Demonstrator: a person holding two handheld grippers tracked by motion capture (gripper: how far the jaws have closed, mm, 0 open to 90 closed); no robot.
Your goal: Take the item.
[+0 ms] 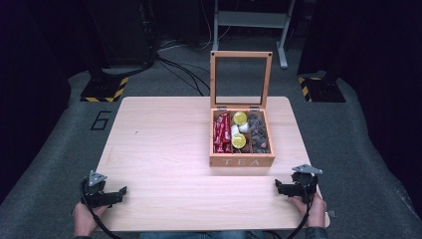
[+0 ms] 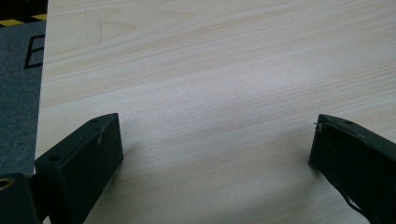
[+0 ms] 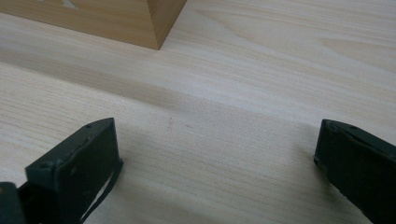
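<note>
Since both grippers rest near the front edge of the table, the work in hand looks to centre on the wooden tea box, which sits right of the middle with its glazed lid standing upright on hinges at the back. Its three compartments hold red sachets on the left, yellow-topped and white capsules in the middle, and dark wrapped pieces on the right. I judge the box stiff and fairly heavy for its size, its smooth sides likely slippery, so the lid's wooden frame is the safer hold if it is to be shut, keeping off the pane. The small contents should be light; the sachets soft and crushable, the capsules hard and prone to roll. The right gripper lies just in front of the box's near right corner, jaws spread wide and empty. The left gripper sits well apart at the table's left front, likewise wide and empty.
</note>
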